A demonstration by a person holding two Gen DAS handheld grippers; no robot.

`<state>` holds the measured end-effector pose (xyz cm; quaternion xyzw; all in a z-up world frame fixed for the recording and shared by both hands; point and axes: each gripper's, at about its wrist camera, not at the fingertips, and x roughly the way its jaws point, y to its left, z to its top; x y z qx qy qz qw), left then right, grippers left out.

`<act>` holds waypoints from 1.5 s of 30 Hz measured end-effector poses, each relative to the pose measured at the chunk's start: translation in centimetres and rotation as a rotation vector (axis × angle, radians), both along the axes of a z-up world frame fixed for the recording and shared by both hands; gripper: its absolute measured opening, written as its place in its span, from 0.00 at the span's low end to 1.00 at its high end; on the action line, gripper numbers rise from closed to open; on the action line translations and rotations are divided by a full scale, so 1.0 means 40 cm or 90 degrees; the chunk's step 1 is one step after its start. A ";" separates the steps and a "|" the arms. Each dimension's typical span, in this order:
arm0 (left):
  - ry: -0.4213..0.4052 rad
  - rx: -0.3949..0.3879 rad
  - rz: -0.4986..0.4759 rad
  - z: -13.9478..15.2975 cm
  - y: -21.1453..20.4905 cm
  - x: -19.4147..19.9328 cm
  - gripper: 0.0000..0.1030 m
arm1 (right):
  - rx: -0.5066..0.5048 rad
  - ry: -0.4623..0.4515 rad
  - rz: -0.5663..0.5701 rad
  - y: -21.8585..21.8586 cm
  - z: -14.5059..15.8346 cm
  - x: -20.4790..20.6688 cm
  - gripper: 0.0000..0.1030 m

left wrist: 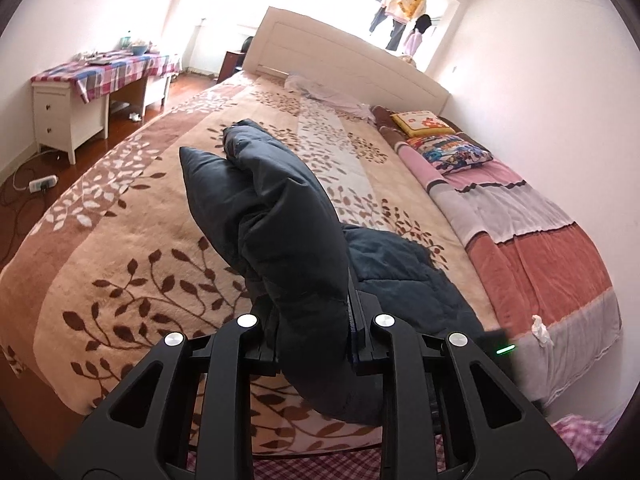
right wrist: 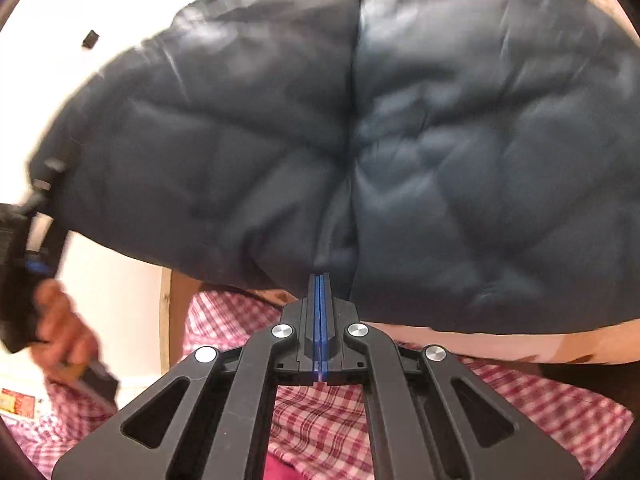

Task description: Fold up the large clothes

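Note:
A dark navy puffer jacket [left wrist: 280, 220] rises off the leaf-patterned bed blanket [left wrist: 140, 220]. My left gripper [left wrist: 316, 316] is shut on a thick fold of it, and the padded fabric fills the gap between the fingers and hides their tips. In the right wrist view the jacket [right wrist: 360, 140] fills the upper frame, blurred. My right gripper [right wrist: 320, 278] is shut, its blue pads pressed together and pinching a thin edge of the jacket at the tips. A hand [right wrist: 60, 320] carrying the left gripper [right wrist: 16, 248] shows at the left edge.
A white headboard [left wrist: 320, 52] ends the bed. Pillows [left wrist: 440, 140] and a striped quilt [left wrist: 540, 240] lie along its right side. A white desk [left wrist: 72, 112] and a power strip [left wrist: 42, 184] stand on the left. Red checked cloth [right wrist: 320, 420] lies below the right gripper.

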<state>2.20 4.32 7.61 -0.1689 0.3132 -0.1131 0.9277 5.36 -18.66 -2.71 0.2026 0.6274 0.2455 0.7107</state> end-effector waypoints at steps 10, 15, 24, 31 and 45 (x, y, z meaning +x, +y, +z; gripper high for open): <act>-0.046 0.085 -0.061 0.064 -0.145 -0.037 0.19 | 0.058 -0.039 -0.002 -0.038 0.031 -0.001 0.01; -0.064 0.107 -0.092 0.096 -0.214 -0.043 0.19 | 0.020 -0.156 -0.167 -0.296 0.136 -0.030 0.01; -0.091 0.153 -0.199 0.120 -0.423 -0.028 0.19 | 0.099 -0.029 -0.297 -0.433 -0.092 0.020 0.00; -0.060 0.189 -0.339 0.029 -0.651 -0.006 0.19 | 0.157 -0.022 -0.264 -0.429 -0.143 0.024 0.00; 0.048 0.177 -0.418 -0.210 -0.800 0.012 0.20 | 0.286 0.030 -0.330 -0.566 -0.235 -0.052 0.00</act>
